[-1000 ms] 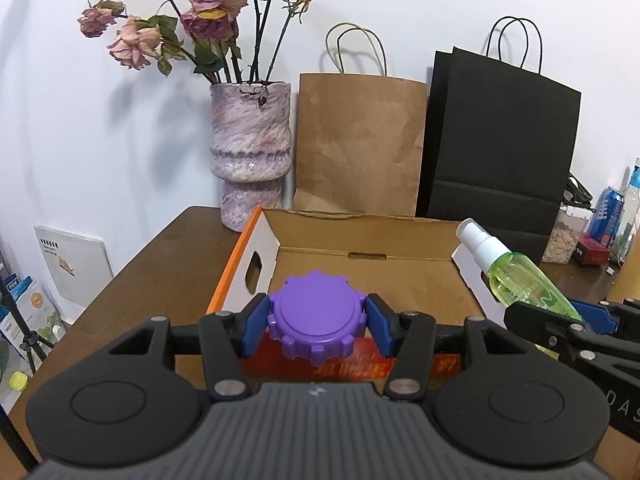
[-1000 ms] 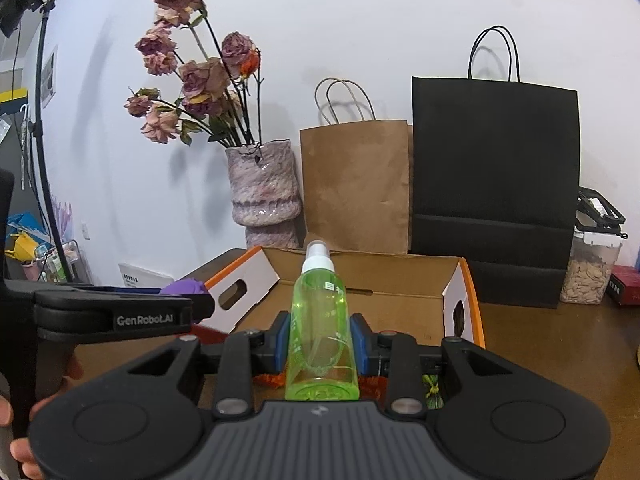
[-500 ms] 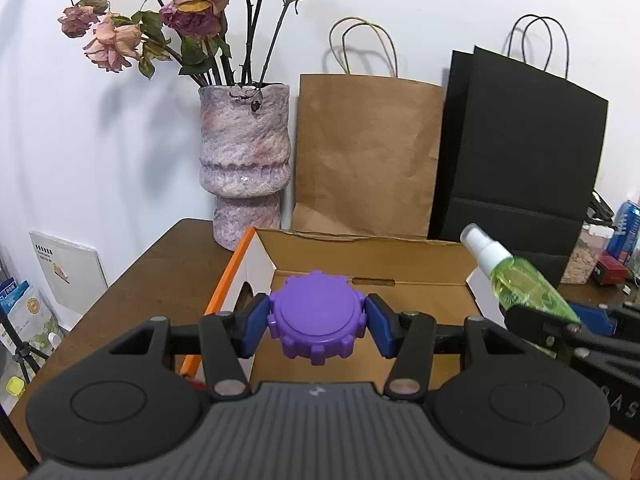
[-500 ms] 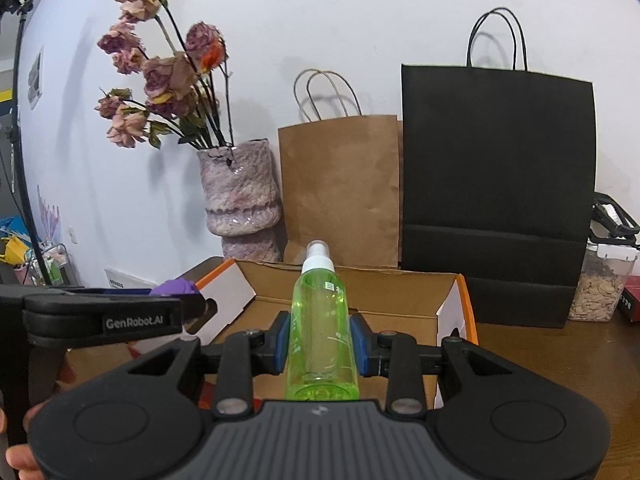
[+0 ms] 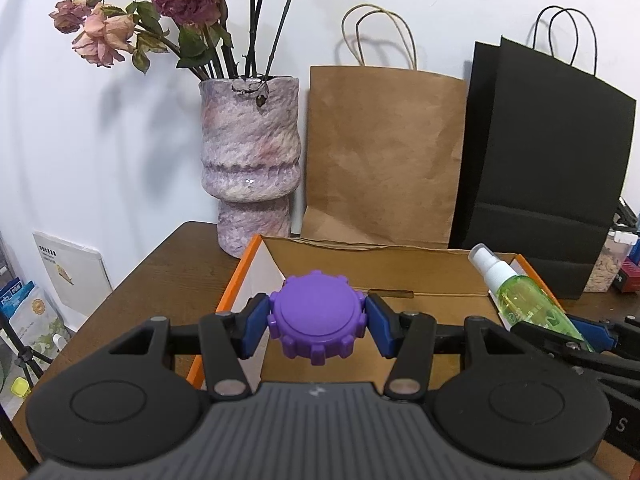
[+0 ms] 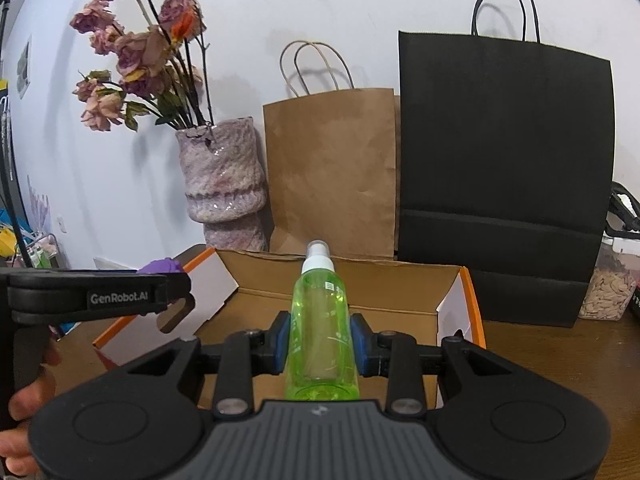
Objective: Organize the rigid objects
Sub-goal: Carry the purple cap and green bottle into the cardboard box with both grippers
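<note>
My left gripper [image 5: 316, 326] is shut on a purple notched cap [image 5: 316, 316], its blue pads [image 5: 256, 328] pressing both sides. It hovers over the left end of an open cardboard box [image 5: 384, 272] with orange edges. My right gripper [image 6: 320, 340] is shut on a green spray bottle [image 6: 320, 332] with a white nozzle pointing forward, above the same box [image 6: 344, 304]. The bottle [image 5: 528, 304] shows at the right of the left wrist view. The left gripper with the purple cap [image 6: 160, 267] shows at the left of the right wrist view.
Behind the box stand a mottled purple vase [image 5: 250, 160] of dried roses, a brown paper bag [image 5: 380, 152] and a black paper bag [image 5: 544, 168] against a white wall. A clear tub of seeds [image 6: 608, 288] sits at the right on the brown table [image 5: 168, 276].
Both grippers have moved forward together toward the box and the wall; the box, vase and bags look nearer and larger. Each grip is unchanged.
</note>
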